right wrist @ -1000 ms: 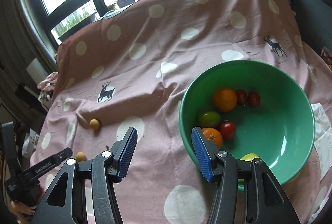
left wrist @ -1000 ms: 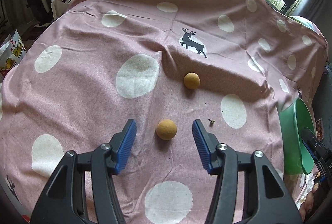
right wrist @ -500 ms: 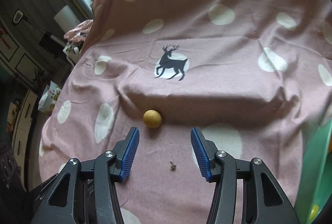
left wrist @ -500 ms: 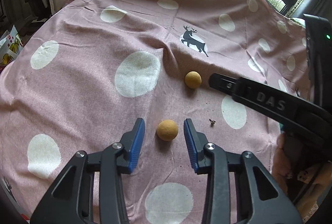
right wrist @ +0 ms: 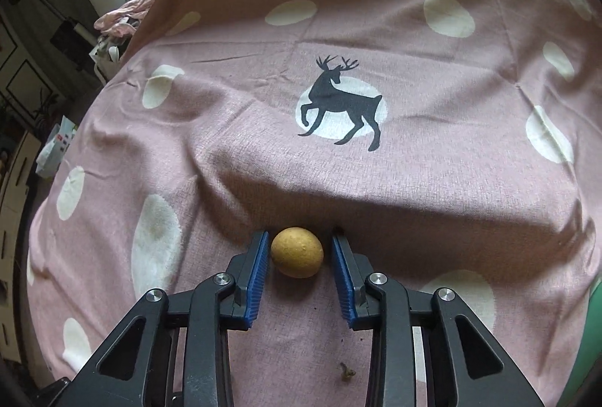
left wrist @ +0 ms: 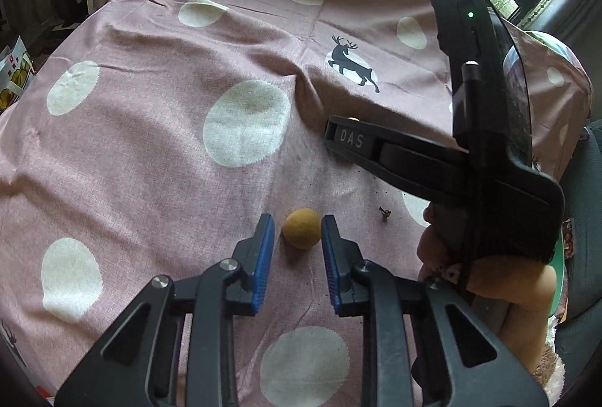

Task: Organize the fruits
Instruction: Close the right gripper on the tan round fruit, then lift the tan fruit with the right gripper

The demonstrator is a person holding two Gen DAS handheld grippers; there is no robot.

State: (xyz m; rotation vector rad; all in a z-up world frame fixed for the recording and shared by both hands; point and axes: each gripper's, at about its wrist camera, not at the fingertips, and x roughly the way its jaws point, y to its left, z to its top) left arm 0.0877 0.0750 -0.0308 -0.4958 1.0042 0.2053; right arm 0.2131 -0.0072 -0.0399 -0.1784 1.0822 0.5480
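Since a second ago the right gripper (right wrist: 300,253) has swung away from the green bowl (right wrist: 589,343), which then filled its view with fruit and now shows only as a sliver at the right edge, and has come down over the farther of the two small round fruits (right wrist: 297,252). The left gripper (left wrist: 297,237) has kept its place over the nearer round fruit (left wrist: 302,228). Both pairs of jaws have just been closing, each with a fruit between them. On the left, the ribbed blue pads stand close on either side of the tan, matte, slightly rough ball; the right pad looks to be just touching it, while a thin gap shows at the left pad. On the right, the left pad touches the yellowish, speckled, slightly egg-shaped fruit and a narrow gap remains at the right pad, so neither claw has a firm hold yet. Both fruits rest on the tablecloth (right wrist: 432,188), a dusty pink woven fabric with cream dots and a black deer print (right wrist: 340,102), creased into a soft fold just behind the farther fruit. In the left view the right gripper's black plastic body now reaches across from the right, hiding all but a sliver of the farther fruit, with the person's hand (left wrist: 500,290) wrapped around its handle. A small dark stem scrap (right wrist: 347,371) lies on the cloth between the two fruits.
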